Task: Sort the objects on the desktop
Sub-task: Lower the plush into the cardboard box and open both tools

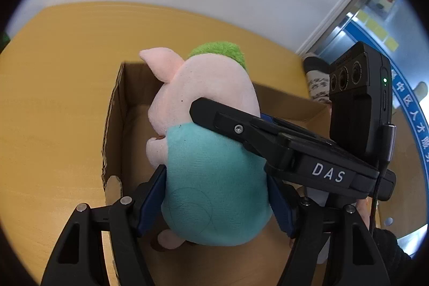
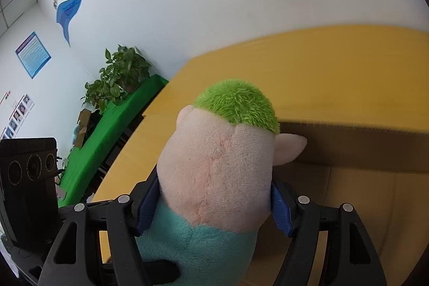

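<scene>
Over the box (image 1: 118, 109) on the table (image 1: 53, 87), the plush (image 1: 209, 152) is held upright — green-tufted head up — clamped by the left gripper (image 1: 214, 203) at its teal body and the right gripper (image 2: 214, 208) at its head.

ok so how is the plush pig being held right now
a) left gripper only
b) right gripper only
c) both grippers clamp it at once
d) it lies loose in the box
c, the left gripper has its jaws pressed on the teal body of the plush pig, while the right gripper squeezes the pink head, over the open cardboard box.
</scene>
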{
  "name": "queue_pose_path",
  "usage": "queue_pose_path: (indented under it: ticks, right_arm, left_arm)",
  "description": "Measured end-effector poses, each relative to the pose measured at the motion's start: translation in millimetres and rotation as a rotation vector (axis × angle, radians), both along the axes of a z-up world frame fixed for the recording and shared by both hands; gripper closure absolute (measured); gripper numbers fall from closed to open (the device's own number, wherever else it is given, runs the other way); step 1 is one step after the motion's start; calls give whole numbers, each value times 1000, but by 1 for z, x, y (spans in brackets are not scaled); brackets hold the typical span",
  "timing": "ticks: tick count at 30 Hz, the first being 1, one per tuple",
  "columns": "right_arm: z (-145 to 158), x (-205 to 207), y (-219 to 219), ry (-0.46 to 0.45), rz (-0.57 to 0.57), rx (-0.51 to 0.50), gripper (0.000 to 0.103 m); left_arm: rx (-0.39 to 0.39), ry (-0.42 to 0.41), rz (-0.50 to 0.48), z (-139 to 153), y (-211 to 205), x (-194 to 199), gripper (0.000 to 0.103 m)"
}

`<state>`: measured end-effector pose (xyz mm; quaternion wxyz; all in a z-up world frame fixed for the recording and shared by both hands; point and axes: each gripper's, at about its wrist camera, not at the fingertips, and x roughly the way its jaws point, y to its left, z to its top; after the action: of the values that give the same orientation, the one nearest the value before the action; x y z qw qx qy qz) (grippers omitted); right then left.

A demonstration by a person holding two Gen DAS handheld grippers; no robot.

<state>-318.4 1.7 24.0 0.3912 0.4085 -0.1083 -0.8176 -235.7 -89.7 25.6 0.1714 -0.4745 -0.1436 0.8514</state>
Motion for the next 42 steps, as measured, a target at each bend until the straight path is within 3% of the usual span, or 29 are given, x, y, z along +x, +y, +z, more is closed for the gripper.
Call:
queue_pose_path:
  ticks: [4,8,12,18,20,21,27,29,34,38,41,42]
  right_arm:
    - [-13,-3,-6,-8,11,6,25]
    - [-14,-4,-6,-59,35,-45,14]
    - [-13,1,-4,-98,54,-79,9]
    - [2,16,21,-83,21,-12,9]
    - [-1,22,16,-102,61,38,18]
    - [-7,24,12,-119,86,74,30]
    - [-22,23,14,-141,60,-17,31]
    - [-25,23,14,-137,54,-29,31]
    - [-27,21,6,-164,65,-36,24]
    - [-8,33,19,-149,47,26,21]
    - [39,69,59,-2,21,58,17]
    - [56,83,73,38,12,50,10]
  left_arm:
    - [-21,23,21,1,2,4,28]
    - [-100,38,42,15,8,14,25]
    - [-97,21,64,18,-1,16,25]
    - [-92,46,68,11,-16,27,25]
    - [-102,53,73,8,-12,27,25]
    - [-118,53,75,7,-10,27,25]
    - [-143,80,108,16,-10,38,26]
    - [-145,124,103,28,-4,48,26]
    - [-113,180,85,46,6,81,26]
    - [-151,205,98,58,14,104,26]
    - [-172,267,121,71,11,134,26]
    - [-188,293,127,76,13,142,26]
